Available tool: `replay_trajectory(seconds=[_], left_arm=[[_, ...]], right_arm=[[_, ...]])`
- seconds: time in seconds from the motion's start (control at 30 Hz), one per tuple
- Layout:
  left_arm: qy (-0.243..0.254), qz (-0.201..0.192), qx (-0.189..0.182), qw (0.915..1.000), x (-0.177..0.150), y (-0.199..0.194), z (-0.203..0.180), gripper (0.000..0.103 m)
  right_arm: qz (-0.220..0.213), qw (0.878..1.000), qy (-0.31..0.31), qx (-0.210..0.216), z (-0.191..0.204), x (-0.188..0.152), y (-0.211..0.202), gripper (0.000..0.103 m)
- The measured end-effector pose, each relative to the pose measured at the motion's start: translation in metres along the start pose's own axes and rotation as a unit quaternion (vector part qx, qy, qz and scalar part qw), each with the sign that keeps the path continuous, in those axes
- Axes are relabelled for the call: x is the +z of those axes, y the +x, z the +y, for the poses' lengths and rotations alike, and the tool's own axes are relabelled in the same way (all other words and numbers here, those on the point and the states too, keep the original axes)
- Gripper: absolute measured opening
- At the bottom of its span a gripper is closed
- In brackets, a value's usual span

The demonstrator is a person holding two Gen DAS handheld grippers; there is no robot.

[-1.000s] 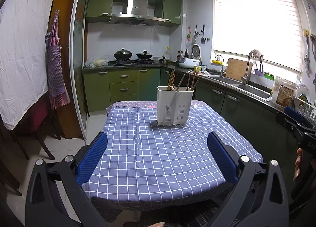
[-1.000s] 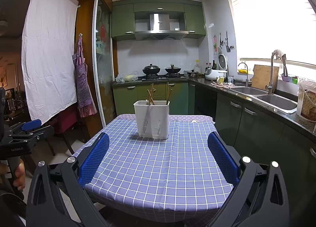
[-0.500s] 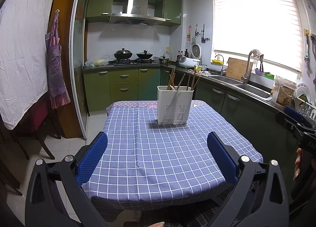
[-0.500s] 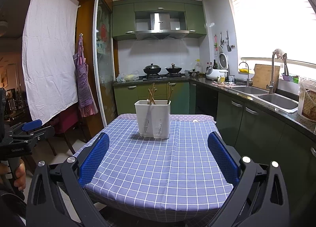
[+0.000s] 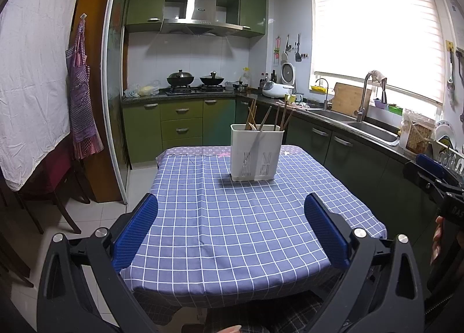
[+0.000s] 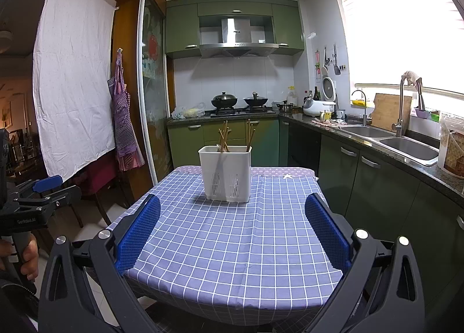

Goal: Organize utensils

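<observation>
Nothing has visibly moved | left gripper (image 5: pixel 230 227) and right gripper (image 6: pixel 232 230): fingers spread wide, empty | white utensil holder (image 5: pixel 257 155) with chopsticks (image 5: pixel 251 118) stands well beyond both, on checked tablecloth (image 5: pixel 237 217)

left gripper (image 5: pixel 230 228): jaws wide apart, empty, level | right gripper (image 6: pixel 232 231): jaws wide apart, empty, level | left hand (image 6: pixel 27 257) wraps handle
</observation>
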State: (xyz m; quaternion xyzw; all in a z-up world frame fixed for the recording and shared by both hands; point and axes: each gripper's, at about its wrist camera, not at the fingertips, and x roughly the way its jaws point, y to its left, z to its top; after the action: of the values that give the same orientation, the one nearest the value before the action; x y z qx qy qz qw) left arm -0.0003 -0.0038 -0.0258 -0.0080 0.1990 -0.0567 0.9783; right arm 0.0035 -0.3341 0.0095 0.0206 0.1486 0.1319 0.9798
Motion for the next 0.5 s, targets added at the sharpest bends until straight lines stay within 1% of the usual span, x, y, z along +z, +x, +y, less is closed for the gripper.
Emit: replay_trajectory(seconds=[0.3,0.43,0.5], left_arm=[[0.0,0.004,-0.003,1.0,-0.0023,0.0004,-0.0005,0.096],[0.004,0.007,0.002,1.0,-0.0032,0.001,-0.0026,0.096],[0.003,0.004,0.0,1.0,-0.0034,0.0,-0.0026,0.096]], right_arm=[[0.001,1.0,0.0,0.001,0.0011,-0.0005,0.0006,0.098],[0.002,1.0,-0.002,0.002,0.0042,-0.0028,0.0028,0.098],[0.003,1.0,-0.002,0.002,0.005,-0.0044,0.0041,0.098]])
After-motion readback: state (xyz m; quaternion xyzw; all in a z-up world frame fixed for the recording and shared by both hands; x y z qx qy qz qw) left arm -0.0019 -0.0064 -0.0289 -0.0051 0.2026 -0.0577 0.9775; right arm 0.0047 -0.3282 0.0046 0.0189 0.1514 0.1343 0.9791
